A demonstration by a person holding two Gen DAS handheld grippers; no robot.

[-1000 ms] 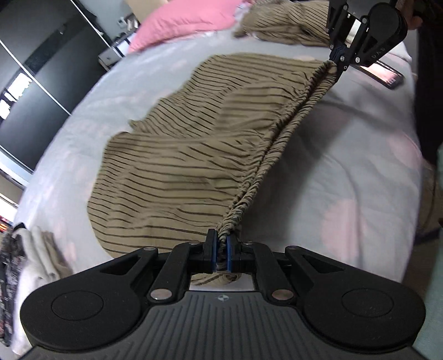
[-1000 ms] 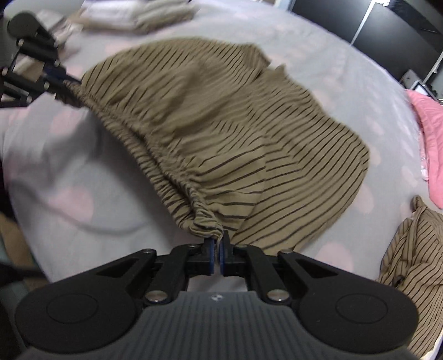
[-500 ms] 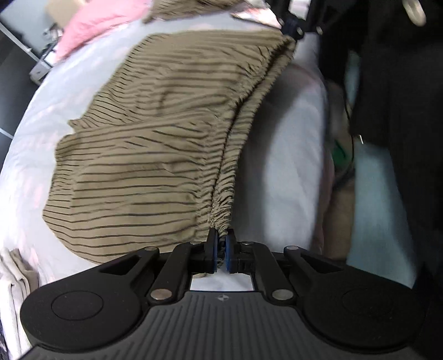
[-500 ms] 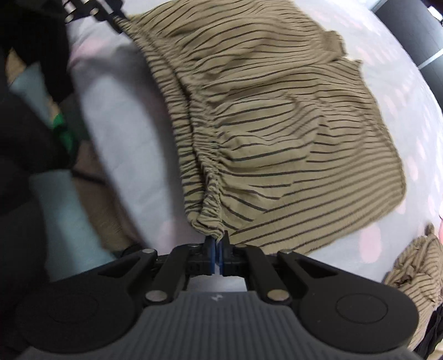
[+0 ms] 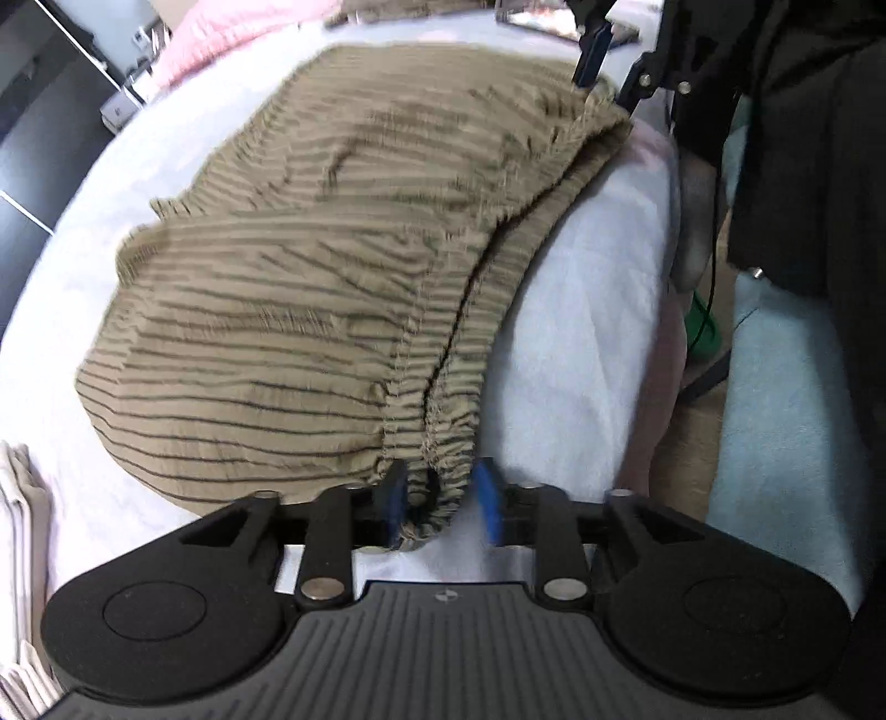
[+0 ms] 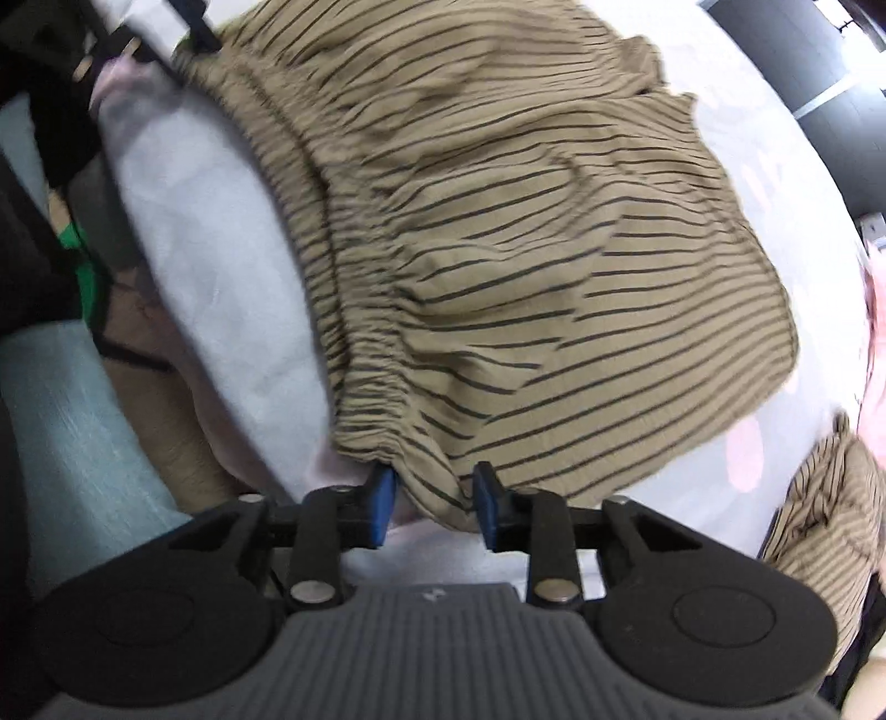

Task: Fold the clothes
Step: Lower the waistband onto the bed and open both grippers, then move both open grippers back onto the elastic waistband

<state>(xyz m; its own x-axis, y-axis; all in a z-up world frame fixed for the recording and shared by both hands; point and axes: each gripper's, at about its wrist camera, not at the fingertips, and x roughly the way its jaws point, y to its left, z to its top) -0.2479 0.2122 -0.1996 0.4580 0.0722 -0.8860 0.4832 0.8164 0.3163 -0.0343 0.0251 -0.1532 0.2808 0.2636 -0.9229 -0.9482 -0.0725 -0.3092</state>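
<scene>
The striped shorts [image 5: 310, 310] are lying spread on the bed [image 5: 581, 288], waistband running along the near edge and the leg hems pointing toward the far side. The left gripper [image 5: 440, 495] is sitting at one end of the waistband with its blue pads [image 5: 487, 493] standing wide apart; a bunched bit of elastic is resting loosely between them, touching the left pad only. The right gripper [image 6: 432, 507] is at the other waistband corner, jaws likewise spread, the cloth [image 6: 498, 249] lying between the pads [image 6: 382, 501] without being pinched. Seen from the left camera, the right gripper [image 5: 606, 61] is showing at the top, just above the far corner of the waistband. A pink pillow [image 5: 221, 39] is lying beyond the shorts, a second striped garment [image 6: 825, 515] is lying on the bed to the right, and pale folded laundry [image 5: 19, 520] is stacked at the left edge.
</scene>
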